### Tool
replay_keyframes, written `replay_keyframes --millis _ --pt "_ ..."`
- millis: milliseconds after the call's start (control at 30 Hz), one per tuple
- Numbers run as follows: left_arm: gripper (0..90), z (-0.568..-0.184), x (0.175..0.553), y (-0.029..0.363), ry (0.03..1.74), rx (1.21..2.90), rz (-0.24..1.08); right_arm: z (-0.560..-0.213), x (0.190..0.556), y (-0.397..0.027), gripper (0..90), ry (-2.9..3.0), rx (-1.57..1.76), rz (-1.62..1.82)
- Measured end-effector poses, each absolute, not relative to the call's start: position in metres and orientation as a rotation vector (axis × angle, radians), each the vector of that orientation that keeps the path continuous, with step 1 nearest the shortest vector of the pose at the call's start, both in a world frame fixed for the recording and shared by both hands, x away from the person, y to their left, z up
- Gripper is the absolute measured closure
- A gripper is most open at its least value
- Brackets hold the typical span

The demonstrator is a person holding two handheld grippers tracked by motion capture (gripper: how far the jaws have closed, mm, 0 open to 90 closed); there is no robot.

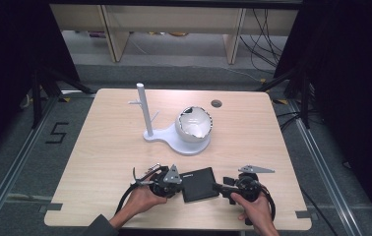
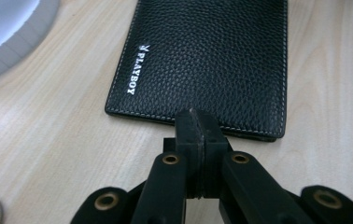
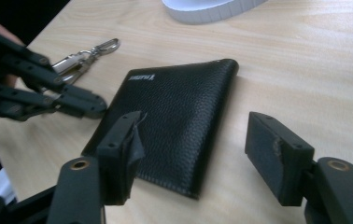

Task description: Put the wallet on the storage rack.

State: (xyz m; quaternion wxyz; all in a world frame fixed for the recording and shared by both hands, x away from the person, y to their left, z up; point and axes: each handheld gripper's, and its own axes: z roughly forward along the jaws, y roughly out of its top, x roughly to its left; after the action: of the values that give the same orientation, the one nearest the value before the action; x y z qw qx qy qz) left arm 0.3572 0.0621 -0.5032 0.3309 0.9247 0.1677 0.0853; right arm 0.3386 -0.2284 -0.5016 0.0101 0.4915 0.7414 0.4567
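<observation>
In the high view a black leather wallet (image 1: pixel 198 184) lies flat near the front edge of the wooden table (image 1: pixel 110 157), between the two tongs. The left tongs (image 1: pixel 179 183) reach its left edge, the right tongs (image 1: pixel 218 187) its right edge. Farther back stands a white stand (image 1: pixel 184 142) with an upright post and a cracked-shell bowl.

In the left gripper view the left tongs (image 2: pixel 196 122) are clenched, jaws pressed together, their tips at the stitched near edge of the wallet (image 2: pixel 202 60); whether any leather is pinched I cannot tell. White lettering runs along the wallet's left side.

In the right gripper view the right tongs (image 3: pixel 193 140) are released, jaws parted, one above the wallet (image 3: pixel 174 121), the other beside its folded edge over bare table. The left tongs (image 3: pixel 93 106) touch its far edge, with a metal key clip (image 3: pixel 88 56) lying behind them.
</observation>
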Motion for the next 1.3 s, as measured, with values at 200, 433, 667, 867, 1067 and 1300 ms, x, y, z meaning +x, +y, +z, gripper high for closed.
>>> replay_keyframes --millis 200,433,667,867,1067,1300 --pt "89.1 -0.504 0.356 0.061 0.438 2.415 0.209 -0.503 0.352 -0.220 41.2 2.351 1.545 1.374" --pt "89.1 -0.503 0.355 0.061 0.439 2.420 0.221 -0.507 0.367 -0.209 46.2 2.393 1.558 1.343" --pt "89.2 -0.504 0.355 0.061 0.436 2.422 0.217 -0.512 0.375 -0.207 49.5 2.397 1.636 1.374" --pt "89.1 -0.504 0.355 0.061 0.434 2.423 0.219 -0.513 0.376 -0.211 53.9 2.368 1.714 1.430" --pt "89.1 -0.504 0.355 0.061 0.433 2.428 0.224 -0.512 0.374 -0.216 63.2 2.299 1.788 1.539" --pt "89.0 -0.504 0.355 0.061 0.427 2.423 0.223 -0.513 0.373 -0.217 69.3 2.301 1.780 1.518"
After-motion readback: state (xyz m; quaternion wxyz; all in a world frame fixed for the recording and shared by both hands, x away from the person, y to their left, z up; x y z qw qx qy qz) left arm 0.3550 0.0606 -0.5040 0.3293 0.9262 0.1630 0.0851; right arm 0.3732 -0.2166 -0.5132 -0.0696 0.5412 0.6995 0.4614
